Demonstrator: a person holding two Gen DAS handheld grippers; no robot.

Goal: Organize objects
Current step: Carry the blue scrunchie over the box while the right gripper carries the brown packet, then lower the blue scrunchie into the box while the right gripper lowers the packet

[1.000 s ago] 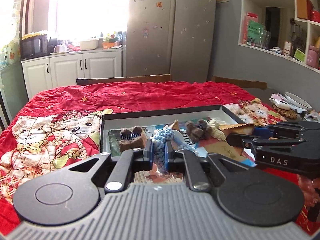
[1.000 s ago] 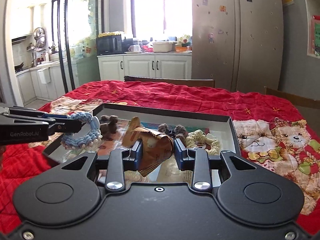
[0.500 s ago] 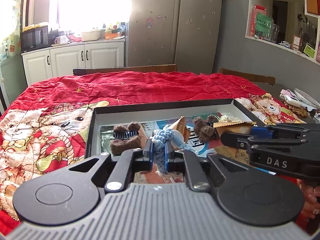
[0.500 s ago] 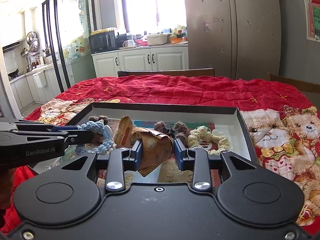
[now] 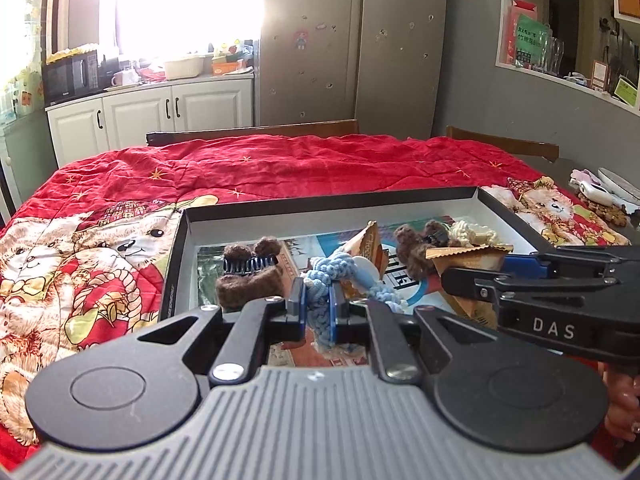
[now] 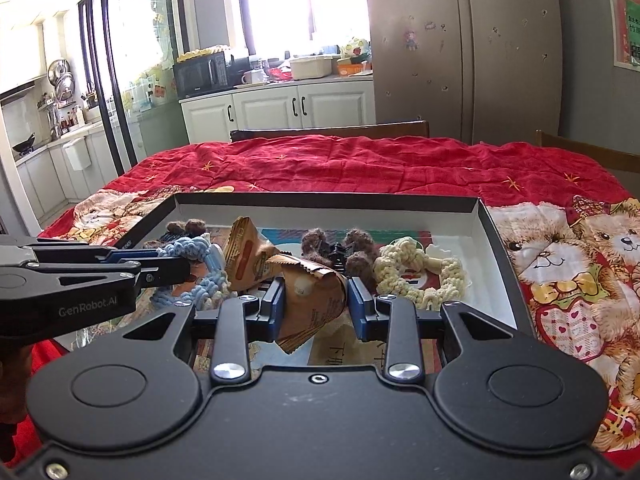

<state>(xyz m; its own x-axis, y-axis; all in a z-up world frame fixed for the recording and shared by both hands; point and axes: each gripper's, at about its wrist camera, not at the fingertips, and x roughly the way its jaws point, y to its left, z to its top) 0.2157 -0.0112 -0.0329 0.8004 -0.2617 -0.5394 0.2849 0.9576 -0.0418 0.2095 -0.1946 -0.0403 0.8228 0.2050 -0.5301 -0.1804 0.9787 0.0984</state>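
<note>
Tray (image 5: 178, 264), a shallow black-walled box on the red quilt (image 5: 280, 164), already holds two brown fuzzy clips, a cream rope toy (image 6: 416, 268) and a wrapped snack. My left gripper (image 5: 318, 306) is pinched nearly closed on a blue rope toy (image 5: 334, 268); my right gripper (image 6: 316, 304) clamps a brown paper snack packet (image 6: 316, 300), both low over the tray's near side. Risks, as I judge them: the limp rope may snag a clip on release; the crumpled packet may slip or land on its neighbours; my two tools sit close and could collide.
</note>
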